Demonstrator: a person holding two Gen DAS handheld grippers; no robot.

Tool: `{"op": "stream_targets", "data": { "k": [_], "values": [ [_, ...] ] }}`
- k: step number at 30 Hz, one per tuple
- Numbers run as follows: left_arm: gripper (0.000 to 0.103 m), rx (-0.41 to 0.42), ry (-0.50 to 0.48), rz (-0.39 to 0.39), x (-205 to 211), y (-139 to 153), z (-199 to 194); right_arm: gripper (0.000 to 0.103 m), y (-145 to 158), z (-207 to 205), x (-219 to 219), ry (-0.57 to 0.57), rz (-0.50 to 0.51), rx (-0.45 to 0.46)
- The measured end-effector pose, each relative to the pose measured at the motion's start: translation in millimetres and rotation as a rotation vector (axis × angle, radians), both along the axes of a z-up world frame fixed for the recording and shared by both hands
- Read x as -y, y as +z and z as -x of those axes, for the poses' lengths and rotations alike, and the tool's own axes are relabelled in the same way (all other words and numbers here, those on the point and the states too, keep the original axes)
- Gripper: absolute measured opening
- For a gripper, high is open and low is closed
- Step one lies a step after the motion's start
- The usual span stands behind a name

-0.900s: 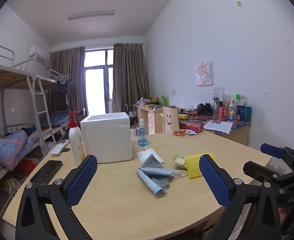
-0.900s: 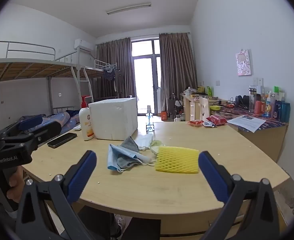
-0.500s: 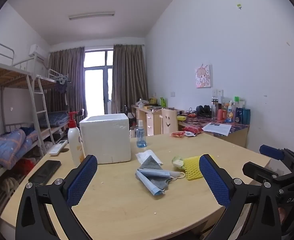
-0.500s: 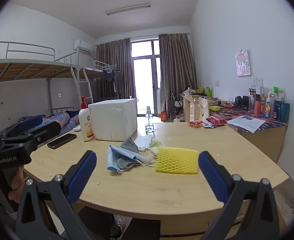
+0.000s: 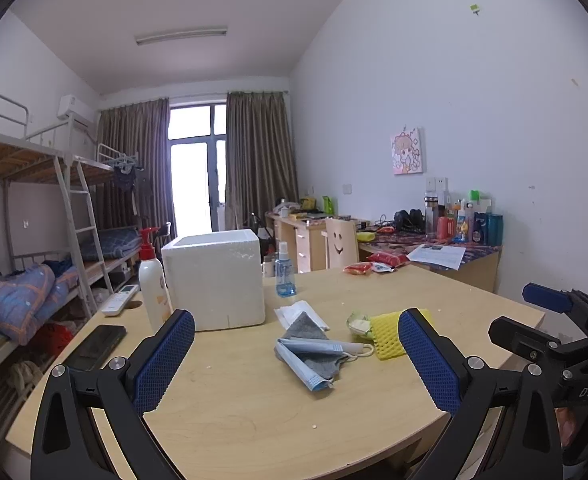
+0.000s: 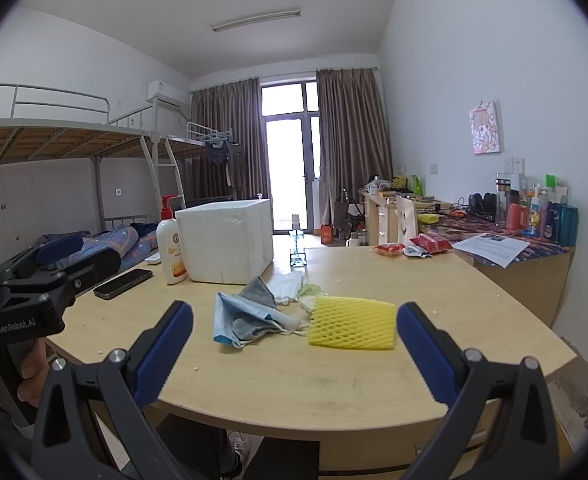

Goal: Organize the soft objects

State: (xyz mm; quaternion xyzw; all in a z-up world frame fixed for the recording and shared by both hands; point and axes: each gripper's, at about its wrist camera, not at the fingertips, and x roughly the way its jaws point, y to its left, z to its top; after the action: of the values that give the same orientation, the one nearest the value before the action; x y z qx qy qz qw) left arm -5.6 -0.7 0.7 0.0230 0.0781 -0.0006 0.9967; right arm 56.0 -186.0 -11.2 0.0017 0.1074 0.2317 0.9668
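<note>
Table (image 5: 253, 420): edges slightly nearer than a second ago, so approach barely begun | foam box (image 5: 213, 280): open-topped, behind the soft pile | yellow foam net (image 6: 352, 328), face mask (image 6: 239, 320), grey cloth (image 5: 306, 326): untouched mid-table | left gripper (image 5: 294, 364), right gripper (image 6: 294, 354): both spread wide, empty

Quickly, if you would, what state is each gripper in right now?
Left gripper: open, holding nothing.
Right gripper: open, holding nothing.
</note>
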Motion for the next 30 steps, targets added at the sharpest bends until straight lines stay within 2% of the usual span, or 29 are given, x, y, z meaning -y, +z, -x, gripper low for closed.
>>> {"op": "stream_targets", "data": {
  "k": [30],
  "values": [
    [0.102, -0.011, 0.007, -0.017, -1.6, -3.5, -4.1, 0.103, -3.4, 5.8, -3.6, -0.004, 0.002, 0.005]
  ]
}}
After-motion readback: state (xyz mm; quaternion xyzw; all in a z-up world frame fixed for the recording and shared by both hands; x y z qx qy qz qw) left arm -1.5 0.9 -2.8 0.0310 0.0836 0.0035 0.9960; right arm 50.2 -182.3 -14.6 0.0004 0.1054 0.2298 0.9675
